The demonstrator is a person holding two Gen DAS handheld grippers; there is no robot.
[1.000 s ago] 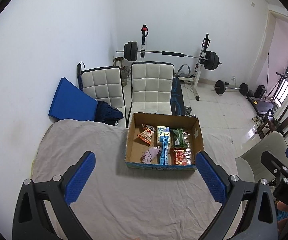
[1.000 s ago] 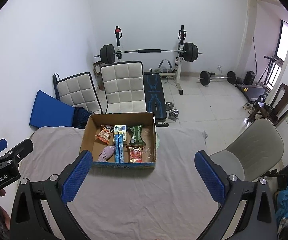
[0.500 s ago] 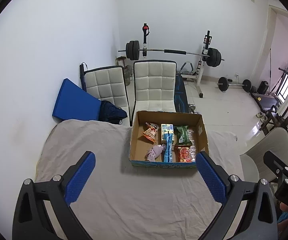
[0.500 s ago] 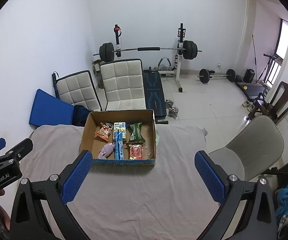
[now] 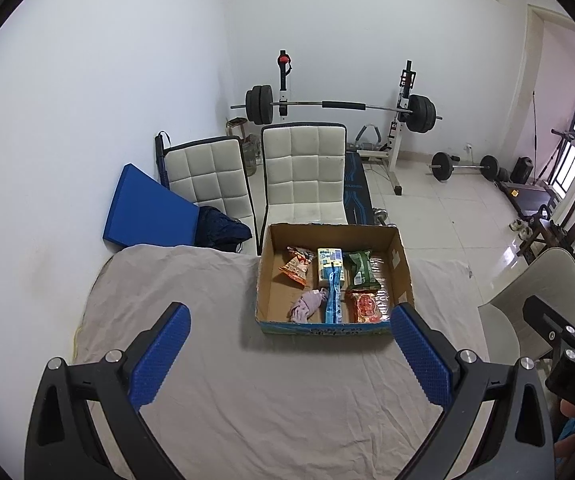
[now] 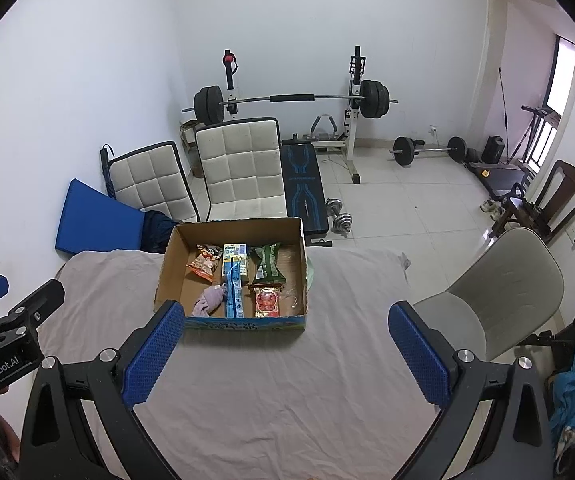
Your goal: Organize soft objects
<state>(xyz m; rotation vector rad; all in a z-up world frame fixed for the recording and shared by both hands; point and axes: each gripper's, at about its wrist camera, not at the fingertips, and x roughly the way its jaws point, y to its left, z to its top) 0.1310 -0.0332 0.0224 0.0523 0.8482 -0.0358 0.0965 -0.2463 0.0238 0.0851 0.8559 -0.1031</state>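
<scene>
A cardboard box (image 5: 266,277) (image 6: 167,264) stands on the cloth-covered table. It holds an orange snack bag (image 5: 296,269), a yellow carton (image 5: 329,266), a green packet (image 5: 360,270), a red packet (image 5: 366,307), a blue tube pack (image 5: 332,300) and a crumpled lilac cloth (image 5: 306,305) (image 6: 208,301). My left gripper (image 5: 287,354) is open and empty, held high over the table short of the box. My right gripper (image 6: 286,354) is open and empty, also short of the box.
The table is covered with a grey cloth (image 5: 223,376). Two white padded chairs (image 5: 305,172) and a blue mat (image 5: 147,212) stand behind it. A beige chair (image 6: 499,284) is at the right. Barbell rack (image 6: 287,100) and weights lie beyond.
Both grippers have risen and drawn back a little, so the box looks smaller and farther. Both stay open and empty. Nothing in the box has moved.
</scene>
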